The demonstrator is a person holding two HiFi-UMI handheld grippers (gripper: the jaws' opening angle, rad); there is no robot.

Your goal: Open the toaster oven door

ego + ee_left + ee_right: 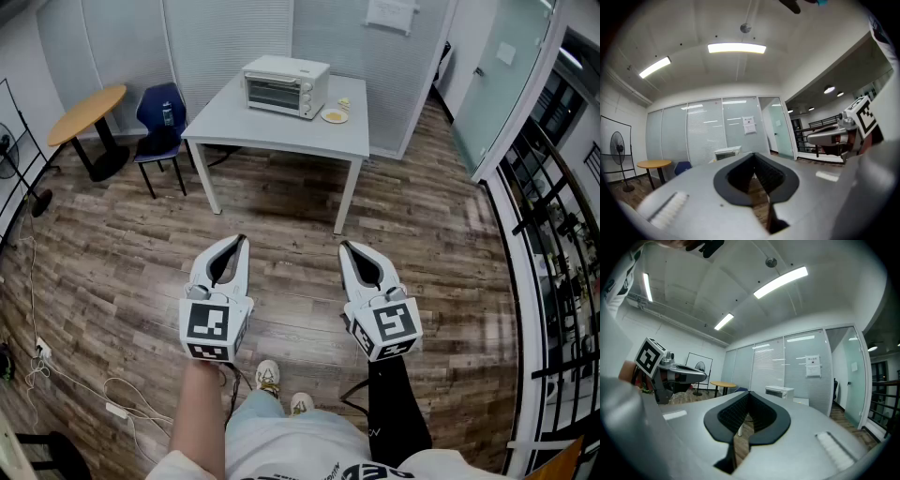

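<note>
A white toaster oven [286, 86] stands at the back of a white table [281, 131], its glass door closed. It is several steps away from me across the floor. My left gripper [241, 241] and right gripper [344, 245] are held side by side low in front of me, both pointing toward the table. Each is shut with its tips touching and nothing between them. Beyond the jaw tips of my left gripper [754, 155] the toaster oven [727, 153] looks small, and it shows the same way past my right gripper [749, 393] as the toaster oven [779, 392].
A small plate of food [335, 115] sits right of the oven. Left of the table stand a blue chair [161, 117] and a round wooden table [87, 112], with a fan [9, 155] at the far left. Cables [56, 370] lie on the wood floor. A black railing [553, 234] runs along the right.
</note>
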